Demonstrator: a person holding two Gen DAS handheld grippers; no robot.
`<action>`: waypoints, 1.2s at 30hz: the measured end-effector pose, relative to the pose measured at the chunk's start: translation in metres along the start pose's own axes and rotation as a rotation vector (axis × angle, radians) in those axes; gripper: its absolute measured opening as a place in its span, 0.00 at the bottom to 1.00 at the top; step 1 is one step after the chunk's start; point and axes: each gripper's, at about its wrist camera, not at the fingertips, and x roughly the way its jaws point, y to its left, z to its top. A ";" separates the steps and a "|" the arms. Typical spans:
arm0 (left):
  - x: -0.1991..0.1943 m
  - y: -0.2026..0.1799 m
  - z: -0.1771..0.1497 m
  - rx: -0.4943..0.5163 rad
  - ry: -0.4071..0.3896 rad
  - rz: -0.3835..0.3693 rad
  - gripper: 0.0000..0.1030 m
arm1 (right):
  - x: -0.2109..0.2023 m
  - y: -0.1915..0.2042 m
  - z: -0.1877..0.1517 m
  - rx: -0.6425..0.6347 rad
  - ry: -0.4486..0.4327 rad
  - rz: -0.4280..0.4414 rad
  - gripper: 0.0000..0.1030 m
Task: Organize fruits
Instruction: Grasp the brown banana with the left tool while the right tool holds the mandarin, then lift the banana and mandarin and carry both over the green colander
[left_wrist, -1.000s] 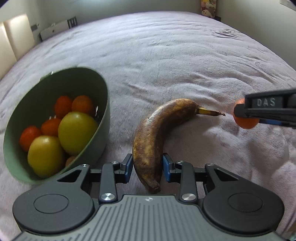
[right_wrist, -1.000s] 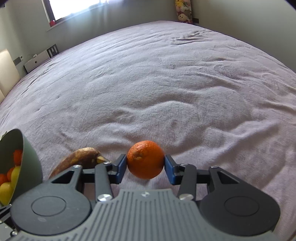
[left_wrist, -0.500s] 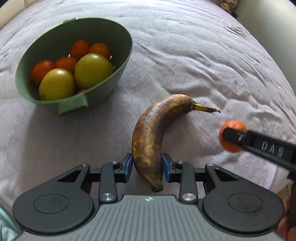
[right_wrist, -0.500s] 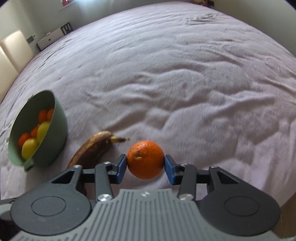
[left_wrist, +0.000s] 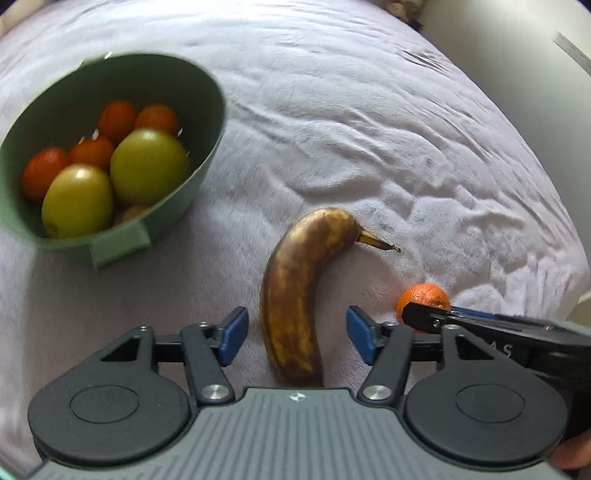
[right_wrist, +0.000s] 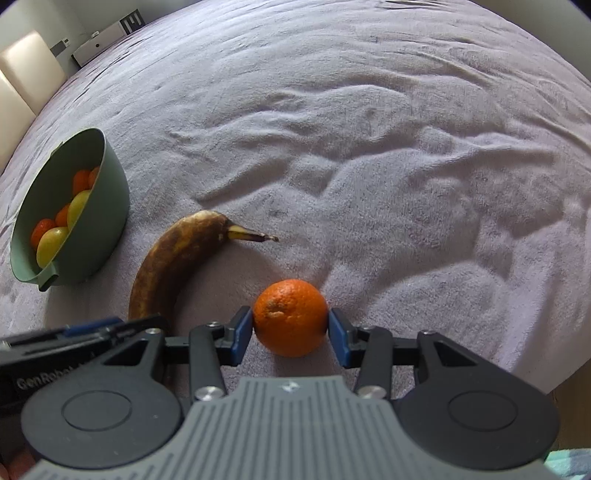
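Note:
A brown overripe banana (left_wrist: 295, 295) lies on the purple blanket, also in the right wrist view (right_wrist: 173, 262). My left gripper (left_wrist: 295, 334) is open, its blue pads apart on either side of the banana's lower end without touching it. My right gripper (right_wrist: 291, 332) is shut on an orange (right_wrist: 290, 317), held just right of the banana; the orange shows in the left wrist view (left_wrist: 423, 297). A green bowl (left_wrist: 177, 206) holding several oranges and two yellow-green fruits (left_wrist: 149, 166) stands to the left, also in the right wrist view (right_wrist: 107, 221).
The purple blanket (right_wrist: 369, 147) covers the whole wrinkled surface. Its edge drops off at the right (right_wrist: 554, 369). Cream chairs (right_wrist: 22, 81) and a white box (right_wrist: 107, 33) stand beyond the far left edge.
My left gripper has opened and let go of the banana, which now lies on the blanket. My right gripper has come lower and closer to the banana, still holding the orange.

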 end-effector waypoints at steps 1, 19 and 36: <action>0.002 0.000 0.001 0.019 -0.009 -0.002 0.70 | 0.000 -0.001 0.000 0.003 0.000 0.003 0.42; 0.031 -0.002 0.015 0.125 -0.049 -0.030 0.60 | 0.008 -0.004 0.002 0.010 0.002 0.011 0.44; 0.032 -0.010 0.014 0.136 -0.025 0.060 0.43 | 0.008 -0.004 0.005 0.013 -0.003 0.007 0.43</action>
